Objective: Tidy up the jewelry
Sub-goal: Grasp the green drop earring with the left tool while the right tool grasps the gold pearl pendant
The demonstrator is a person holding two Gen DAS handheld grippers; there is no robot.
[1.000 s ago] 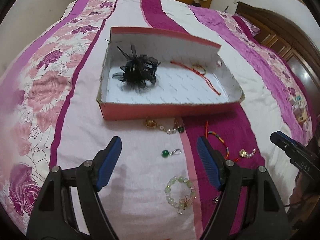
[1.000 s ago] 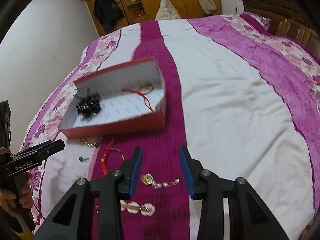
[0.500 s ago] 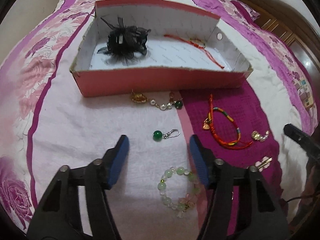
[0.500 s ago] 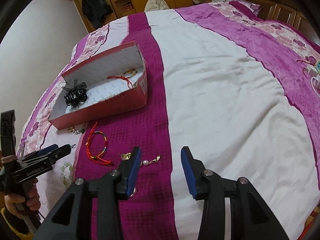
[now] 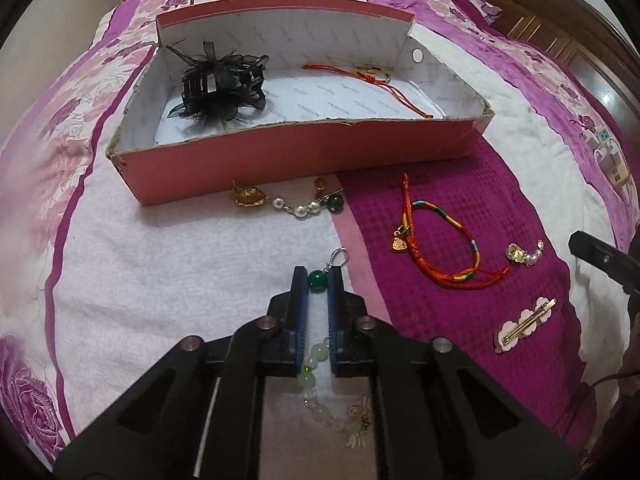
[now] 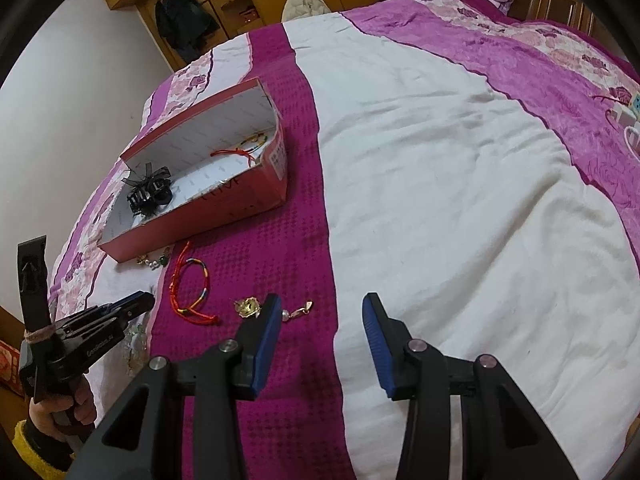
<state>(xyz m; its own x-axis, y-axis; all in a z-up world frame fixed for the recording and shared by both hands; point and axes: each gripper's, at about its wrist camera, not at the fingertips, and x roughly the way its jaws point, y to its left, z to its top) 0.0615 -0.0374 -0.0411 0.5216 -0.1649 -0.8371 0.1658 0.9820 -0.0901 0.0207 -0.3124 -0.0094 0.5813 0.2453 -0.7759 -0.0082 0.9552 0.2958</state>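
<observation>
With its jaws just closed, the left claw (image 5: pixel 318 280) grips the green bead pendant (image 5: pixel 318 280) on the near bed (image 5: pixel 160 264). The right claw (image 6: pixel 320 324) stands open, empty. Step: pickup. Next: lift and carry to the far red box (image 5: pixel 304 150).

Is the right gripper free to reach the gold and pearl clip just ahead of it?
Probably yes: the right gripper is open and empty, and the gold and pearl clip lies uncovered beside its left finger.
</observation>
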